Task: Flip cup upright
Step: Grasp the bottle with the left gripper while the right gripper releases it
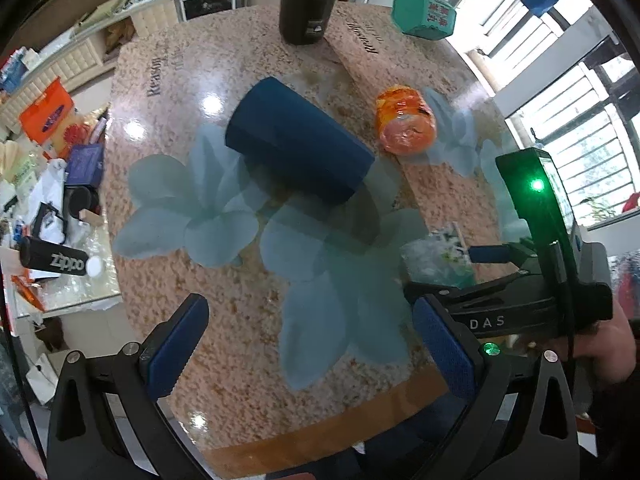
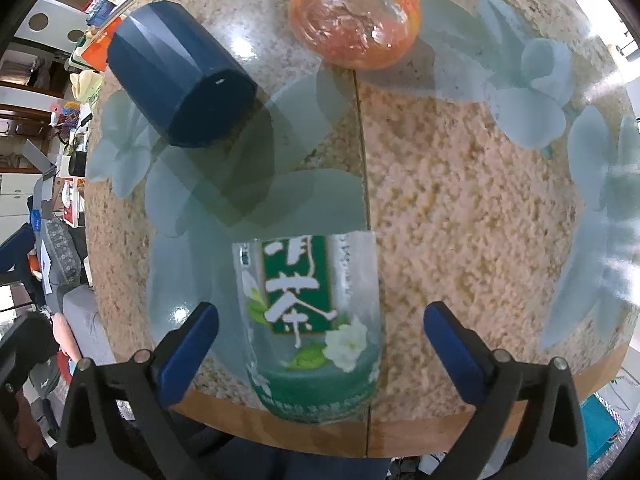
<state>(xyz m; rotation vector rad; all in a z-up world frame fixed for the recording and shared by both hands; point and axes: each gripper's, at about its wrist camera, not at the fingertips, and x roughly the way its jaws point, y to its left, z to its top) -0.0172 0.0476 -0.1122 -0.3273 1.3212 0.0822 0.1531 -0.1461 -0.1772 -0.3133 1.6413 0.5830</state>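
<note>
A dark blue faceted cup [image 1: 298,142] lies on its side in the middle of the glass-topped table; in the right wrist view it [image 2: 180,76] is at the upper left with its closed base towards me. My left gripper [image 1: 308,344] is open and empty, well short of the cup. My right gripper [image 2: 320,344] is open, with a clear green-labelled tea container [image 2: 312,320] standing between its jaws, untouched. The right gripper also shows in the left wrist view [image 1: 492,254] at the right.
An orange plastic-wrapped jar [image 1: 404,120] lies right of the cup. A black flask [image 1: 308,0] and a green hexagonal box [image 1: 424,12] stand at the far edge. The table's near wooden edge [image 2: 400,428] is just under the grippers. Clutter lies off the table's left side.
</note>
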